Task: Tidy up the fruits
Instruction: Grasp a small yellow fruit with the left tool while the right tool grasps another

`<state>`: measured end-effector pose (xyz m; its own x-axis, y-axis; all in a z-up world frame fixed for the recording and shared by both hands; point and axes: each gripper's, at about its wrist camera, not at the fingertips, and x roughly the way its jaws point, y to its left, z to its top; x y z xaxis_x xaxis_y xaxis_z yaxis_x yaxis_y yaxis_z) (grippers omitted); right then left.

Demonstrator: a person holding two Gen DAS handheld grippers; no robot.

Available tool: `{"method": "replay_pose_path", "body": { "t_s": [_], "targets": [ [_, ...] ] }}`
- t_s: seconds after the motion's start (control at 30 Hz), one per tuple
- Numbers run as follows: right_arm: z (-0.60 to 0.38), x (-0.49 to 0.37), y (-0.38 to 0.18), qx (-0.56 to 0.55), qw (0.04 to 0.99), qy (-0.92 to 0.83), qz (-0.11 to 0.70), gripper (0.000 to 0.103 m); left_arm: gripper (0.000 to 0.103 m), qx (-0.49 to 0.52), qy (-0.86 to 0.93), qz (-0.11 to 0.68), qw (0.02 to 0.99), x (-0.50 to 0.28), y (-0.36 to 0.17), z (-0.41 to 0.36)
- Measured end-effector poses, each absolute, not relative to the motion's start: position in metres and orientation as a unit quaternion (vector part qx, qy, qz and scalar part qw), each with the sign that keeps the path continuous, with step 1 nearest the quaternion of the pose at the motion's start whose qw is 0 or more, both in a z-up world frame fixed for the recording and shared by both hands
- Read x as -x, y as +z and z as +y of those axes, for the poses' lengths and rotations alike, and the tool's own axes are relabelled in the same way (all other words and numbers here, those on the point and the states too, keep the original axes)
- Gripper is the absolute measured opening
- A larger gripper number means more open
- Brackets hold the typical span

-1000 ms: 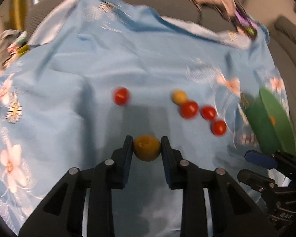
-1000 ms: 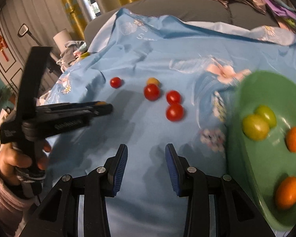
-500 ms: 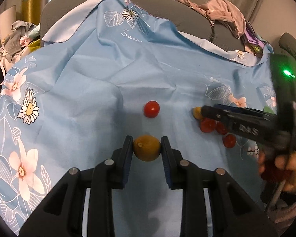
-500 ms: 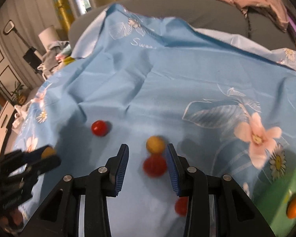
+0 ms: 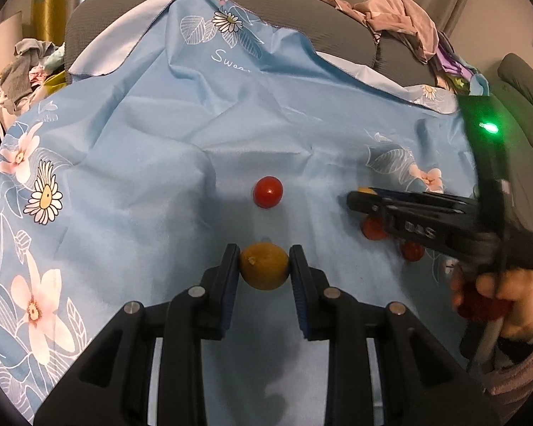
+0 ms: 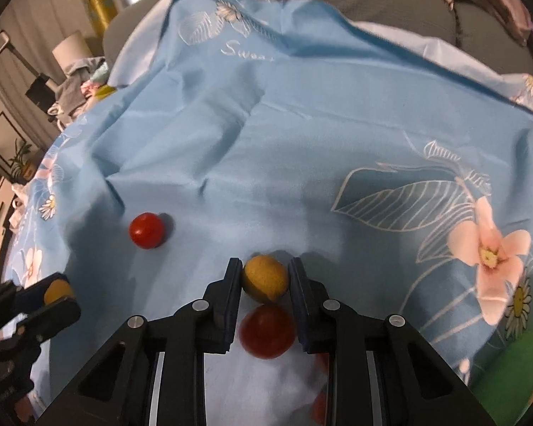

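Left gripper (image 5: 264, 266) is holding a yellow-orange fruit (image 5: 264, 265) between its fingers (image 5: 228, 266), both pads pressing on the fruit's sides. This grip matches the one seen a second ago; nothing has altered there.

Right gripper (image 6: 264, 275) is where the change lies. A second ago it was standing open and empty over bare cloth, with the green dish close at its right. It is now sitting over the cluster of fruit, its fingers (image 6: 231, 284) closed in on a second yellow fruit (image 6: 265, 277), pads meeting both sides. A red tomato (image 6: 266, 332) is lying directly beneath, between the finger bases, and does not appear gripped. Judgement: both grippers are now loaded, so the next stage is likely carrying to the dish.

Differences between views: the left wrist view is showing the right gripper (image 5: 364, 198) from the side, with the person's hand (image 5: 497, 294) on its handle and only a sliver of the yellow fruit at its tip; two red tomatoes (image 5: 373, 229) are lying partly hidden under it. It is also showing a lone red tomato (image 5: 268, 191) on the blue floral cloth (image 5: 160, 142), well apart from the rest. The right wrist view alone is confirming the grasp, and showing a green edge, probably the dish (image 6: 515, 372), at lower right. It also catches the left gripper (image 6: 58, 296) at lower left, fruit in its tips.
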<state>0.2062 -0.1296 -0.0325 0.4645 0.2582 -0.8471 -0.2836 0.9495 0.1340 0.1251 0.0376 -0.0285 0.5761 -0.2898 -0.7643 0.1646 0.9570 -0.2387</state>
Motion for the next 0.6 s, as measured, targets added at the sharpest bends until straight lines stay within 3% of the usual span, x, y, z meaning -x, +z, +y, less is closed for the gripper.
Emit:
{"method": "replay_pose_path", "body": {
  "t_s": [0.6],
  "targets": [
    [-0.149, -0.085, 0.001, -0.032, 0.859, 0.225, 0.459, 0.028, 0.028, 0.021, -0.153, 0.443, 0.883, -0.063, -0.010, -0.002]
  ]
}}
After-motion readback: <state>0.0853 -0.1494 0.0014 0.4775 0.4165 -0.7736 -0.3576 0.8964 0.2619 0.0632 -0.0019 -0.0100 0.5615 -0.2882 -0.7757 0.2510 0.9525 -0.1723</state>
